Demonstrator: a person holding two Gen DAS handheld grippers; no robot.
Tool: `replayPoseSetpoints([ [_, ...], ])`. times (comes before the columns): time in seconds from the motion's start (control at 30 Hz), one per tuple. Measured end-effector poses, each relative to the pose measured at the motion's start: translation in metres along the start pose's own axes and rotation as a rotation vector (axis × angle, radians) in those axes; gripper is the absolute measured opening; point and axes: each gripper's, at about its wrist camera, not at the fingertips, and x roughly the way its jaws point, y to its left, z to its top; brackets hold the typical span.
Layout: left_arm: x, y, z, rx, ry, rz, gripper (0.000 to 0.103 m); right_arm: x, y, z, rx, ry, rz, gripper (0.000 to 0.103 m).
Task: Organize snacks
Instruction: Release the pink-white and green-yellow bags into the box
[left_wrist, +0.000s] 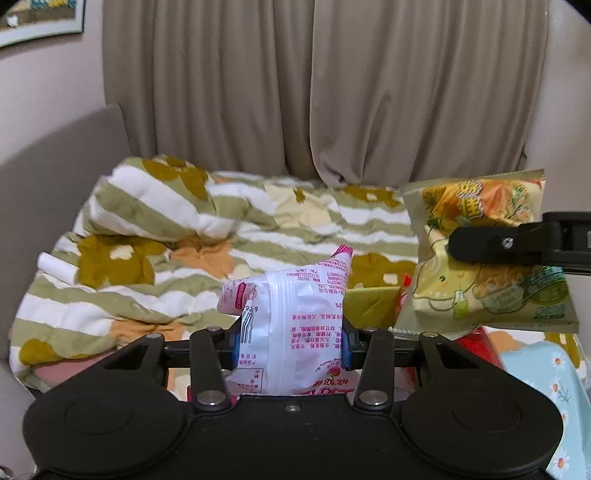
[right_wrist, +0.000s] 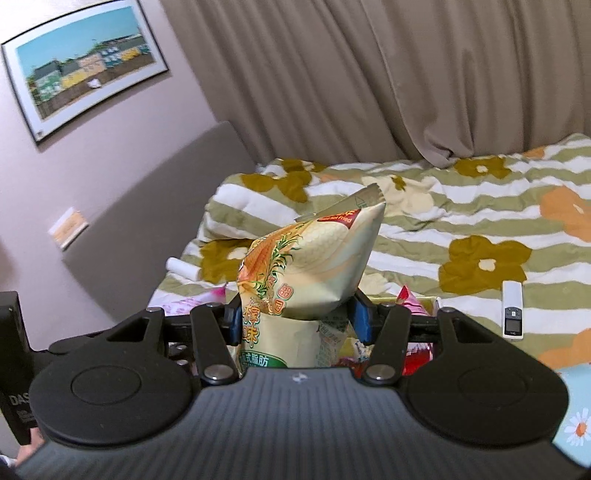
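Left claw (left_wrist: 291, 343) pinches a white-pink packet (left_wrist: 295, 317); right claw (right_wrist: 299, 321) pinches a yellow snack bag (right_wrist: 314, 266).

**Soft indoor light, fisheye bend, slight blur**

Both views are evenly and warmly lit, with weak shadows and no harsh glare. The bedspread (left_wrist: 155, 236) smears with motion blur. Straight lines bow near the borders, where the picture frame (right_wrist: 85, 70) curves and corners darken.

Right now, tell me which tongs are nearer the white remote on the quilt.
Right. The right tongs, clamping the yellow snack bag, sit just left of the remote; the left tongs are farther left.
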Motion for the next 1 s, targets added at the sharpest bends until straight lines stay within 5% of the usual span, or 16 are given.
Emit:
replayPoseSetpoints([
  [0.17, 0.030, 0.007, -0.005, 0.007, 0.071, -0.025, 0.053, 0.022, -0.006, -0.001, 0.028, 0.036, -0.034, 0.069],
  [0.27, 0.032, 0.011, -0.010, 0.001, 0.075, -0.031, 0.100, 0.030, -0.007, -0.001, 0.038, 0.054, -0.048, 0.069],
  [0.3, 0.027, 0.013, -0.012, 0.003, 0.051, -0.023, 0.103, 0.033, -0.008, -0.001, 0.042, 0.059, -0.052, 0.069],
  [0.7, -0.015, 0.029, -0.019, -0.003, -0.018, 0.022, 0.103, 0.043, 0.000, -0.001, 0.092, 0.112, -0.028, 0.072],
  [0.83, -0.018, 0.033, -0.019, 0.003, -0.026, 0.036, 0.103, 0.049, 0.003, -0.003, 0.113, 0.124, -0.023, 0.103],
  [1.0, -0.019, 0.034, -0.024, 0.011, -0.016, 0.042, 0.103, 0.044, 0.005, -0.009, 0.111, 0.105, -0.051, 0.103],
])
